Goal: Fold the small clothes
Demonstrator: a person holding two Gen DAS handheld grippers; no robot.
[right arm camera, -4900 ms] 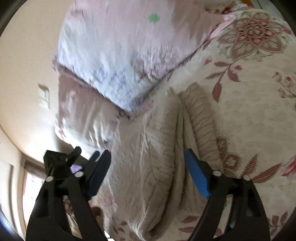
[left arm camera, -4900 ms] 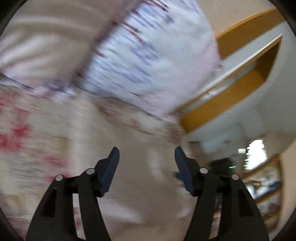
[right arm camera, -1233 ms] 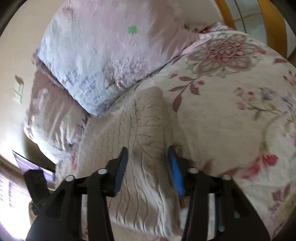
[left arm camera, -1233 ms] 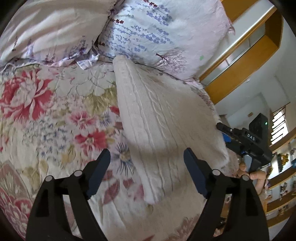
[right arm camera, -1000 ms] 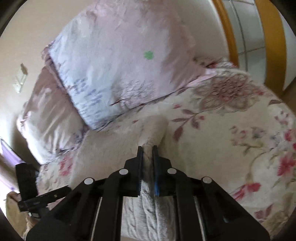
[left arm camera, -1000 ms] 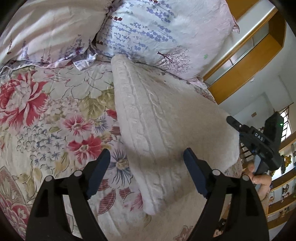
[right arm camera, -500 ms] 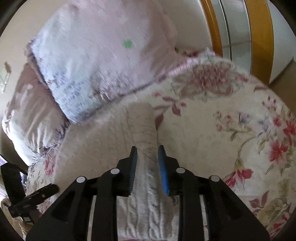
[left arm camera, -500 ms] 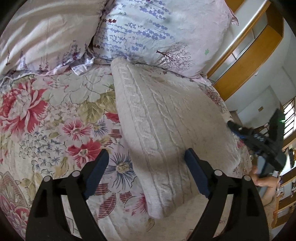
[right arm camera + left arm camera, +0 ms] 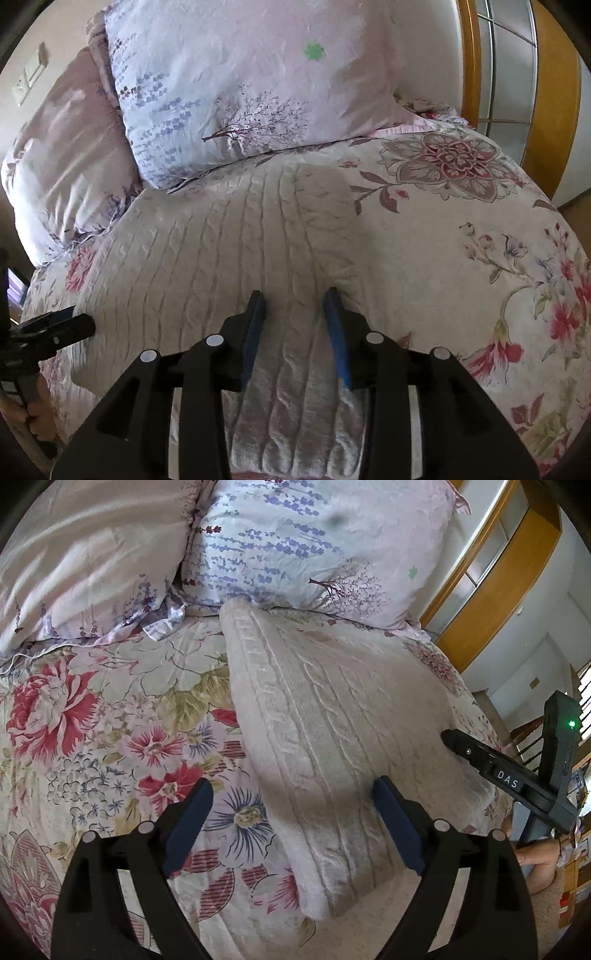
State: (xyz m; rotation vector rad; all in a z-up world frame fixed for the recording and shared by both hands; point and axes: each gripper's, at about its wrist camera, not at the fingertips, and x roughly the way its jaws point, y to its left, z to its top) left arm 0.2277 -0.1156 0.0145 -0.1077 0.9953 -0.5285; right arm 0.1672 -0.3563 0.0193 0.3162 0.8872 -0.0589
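A cream cable-knit sweater [image 9: 332, 716] lies folded flat on the flowered bedspread [image 9: 92, 716], its far end against the pillows. My left gripper [image 9: 291, 805] is open and empty, just above the sweater's near left edge. My right gripper [image 9: 295, 299] is open, its jaws a little apart over the sweater's [image 9: 229, 251] right side, with the knit lying between and under the fingers. The right gripper also shows at the right of the left wrist view [image 9: 454, 738]. The left gripper shows at the left edge of the right wrist view [image 9: 74, 325].
Two pillows [image 9: 295, 542] lean at the head of the bed, the lavender-print one [image 9: 236, 85] right behind the sweater. A wooden-framed window [image 9: 517, 66] stands to the right of the bed. The bedspread [image 9: 461, 240] spreads to the right.
My right gripper, shut on the sweater's side a second ago, has opened and let the fabric go. The raised side has settled flat. My left gripper stays open and nearly still.
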